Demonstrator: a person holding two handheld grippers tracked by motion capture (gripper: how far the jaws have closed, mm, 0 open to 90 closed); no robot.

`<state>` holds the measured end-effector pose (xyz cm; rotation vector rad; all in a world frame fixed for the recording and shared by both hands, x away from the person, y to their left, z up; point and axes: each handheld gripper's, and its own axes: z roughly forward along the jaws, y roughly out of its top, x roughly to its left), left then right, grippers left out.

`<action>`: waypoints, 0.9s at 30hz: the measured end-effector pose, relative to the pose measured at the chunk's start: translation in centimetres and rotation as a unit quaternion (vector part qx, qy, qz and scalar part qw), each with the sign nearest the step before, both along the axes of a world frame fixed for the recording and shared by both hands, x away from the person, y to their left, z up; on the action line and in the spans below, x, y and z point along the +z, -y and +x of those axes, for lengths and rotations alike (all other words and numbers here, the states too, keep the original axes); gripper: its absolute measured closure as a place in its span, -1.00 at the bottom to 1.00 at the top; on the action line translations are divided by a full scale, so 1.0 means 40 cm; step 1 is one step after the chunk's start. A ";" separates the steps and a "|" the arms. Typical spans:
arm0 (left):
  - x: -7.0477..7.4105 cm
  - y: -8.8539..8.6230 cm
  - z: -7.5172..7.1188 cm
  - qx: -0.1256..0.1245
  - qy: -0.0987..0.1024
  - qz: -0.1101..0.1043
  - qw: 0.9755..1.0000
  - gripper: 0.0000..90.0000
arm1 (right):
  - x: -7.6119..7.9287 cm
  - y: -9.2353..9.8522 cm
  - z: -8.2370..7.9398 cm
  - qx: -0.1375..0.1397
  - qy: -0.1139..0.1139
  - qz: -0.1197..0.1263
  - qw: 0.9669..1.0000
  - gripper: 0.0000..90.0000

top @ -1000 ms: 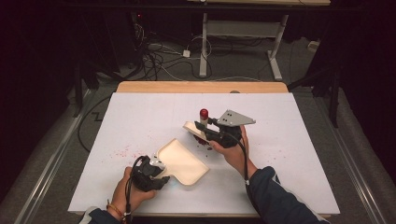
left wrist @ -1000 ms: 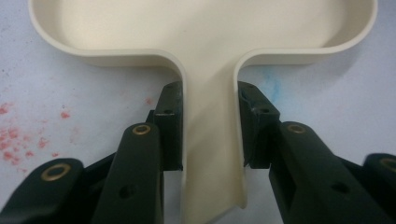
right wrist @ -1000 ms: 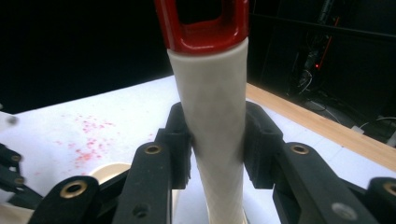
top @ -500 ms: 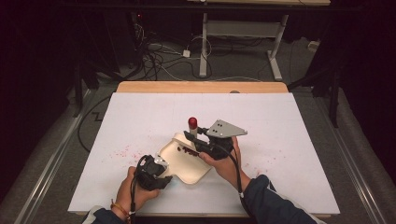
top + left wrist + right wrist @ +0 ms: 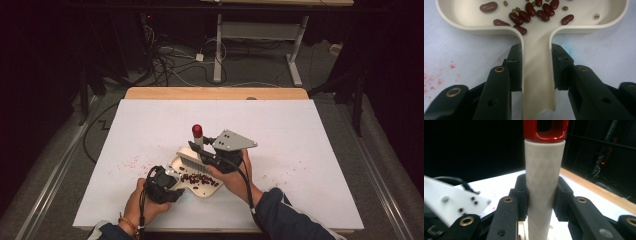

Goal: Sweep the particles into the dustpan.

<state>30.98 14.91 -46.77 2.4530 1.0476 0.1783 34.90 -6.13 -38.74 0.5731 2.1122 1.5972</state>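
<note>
Dustpan (image 5: 197, 181): a cream plastic pan lying flat on the near centre of the counter (image 5: 310, 150), which is covered in white paper. The left gripper (image 5: 162, 184) is clamped on the pan's narrow handle (image 5: 537, 82); the left gripper view shows both jaws pressed against the handle's sides. The pan holds a scatter of dark red kidney beans (image 5: 524, 15) and a few small green beans (image 5: 517, 9), mostly near the handle throat.

Brush (image 5: 192, 159): held by the right gripper (image 5: 212, 159), whose jaws are closed on the brush's pale textured handle (image 5: 543, 177) below a red end cap (image 5: 197, 131). The handle stands nearly upright, and the bristle head sits at the far edge of the pan, over or touching its lip; exact contact cannot be confirmed.

Step in hand, as judged: sweeping beans into the pan. The visible beans all lie inside the pan, so the sweep looks close to complete. The next move likely calls for drawing the bristles clear of the pan mouth without flicking beans out, then keeping the pan level if it is lifted, since the beans lie loose on a smooth, shallow floor.

Surface: the white paper carries faint red speckled stains (image 5: 131, 162) left of the pan and some at the right side. A wooden strip (image 5: 215, 93) runs along the far edge.

Room: dark surroundings, grey floor with tangled cables (image 5: 165, 60), and a white metal table frame (image 5: 260, 35) beyond.
</note>
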 end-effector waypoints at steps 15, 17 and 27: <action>0.005 0.001 0.004 -0.010 -0.003 0.010 1.000 0.42 | 0.074 0.180 0.013 -0.057 0.042 0.027 0.997 0.55; 0.007 0.001 0.004 -0.015 -0.005 0.016 1.000 0.42 | 0.067 0.189 0.016 -0.062 0.042 0.021 0.997 0.56; 0.013 0.004 -0.003 -0.029 -0.013 0.038 0.999 0.42 | 0.006 0.221 0.041 -0.124 0.029 -0.002 0.992 0.56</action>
